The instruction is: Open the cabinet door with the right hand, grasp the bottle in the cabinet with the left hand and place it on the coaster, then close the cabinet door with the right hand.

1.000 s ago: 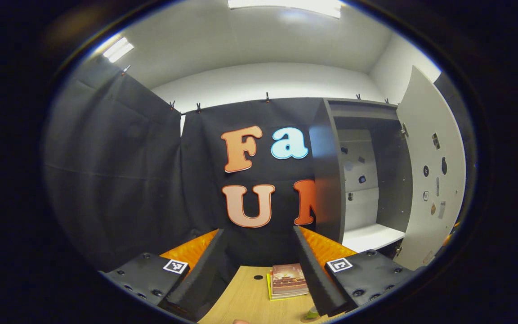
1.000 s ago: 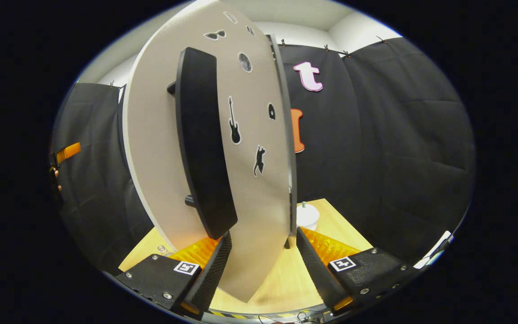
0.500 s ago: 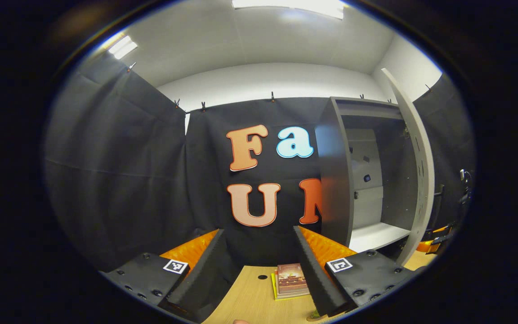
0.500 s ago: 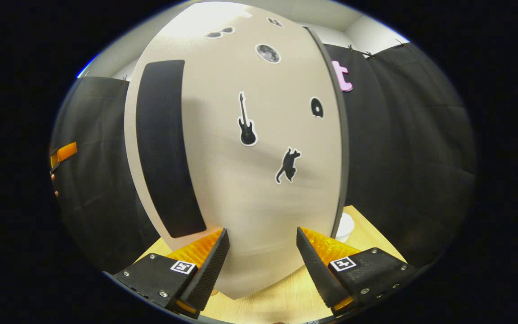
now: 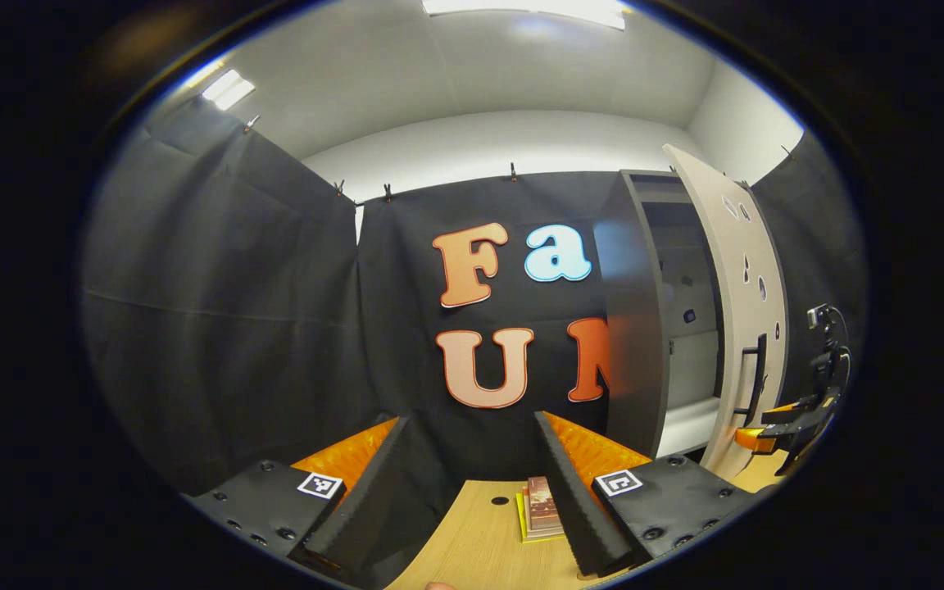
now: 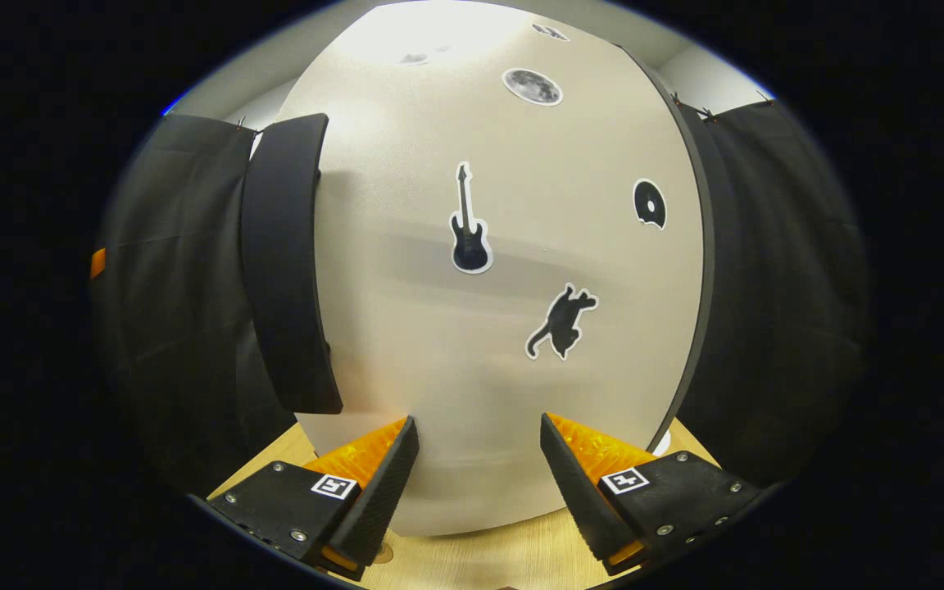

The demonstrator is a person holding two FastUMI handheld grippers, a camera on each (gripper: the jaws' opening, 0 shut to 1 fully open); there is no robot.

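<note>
Your right gripper (image 6: 476,434) is spread wide and empty against the pale, sticker-dotted cabinet door (image 6: 488,328), which has swung most of the way shut in the last second. Your left gripper (image 5: 472,442) is wide and empty too. I can't see the bottle.

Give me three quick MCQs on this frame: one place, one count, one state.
1. In the right gripper view, the handle sits where on the cabinet door?
A. its left edge B. its right edge C. its centre

2. How many stickers lie between the handle and the door's right edge, below the moon sticker?
A. one B. three C. five

3. The door in the left gripper view is:
A. fully shut B. partly open C. missing

Key: 1 A, the dark bar runs down the left edge. 2 B, guitar, disc, cat. 3 B, the cabinet's inside shows past it.
</note>
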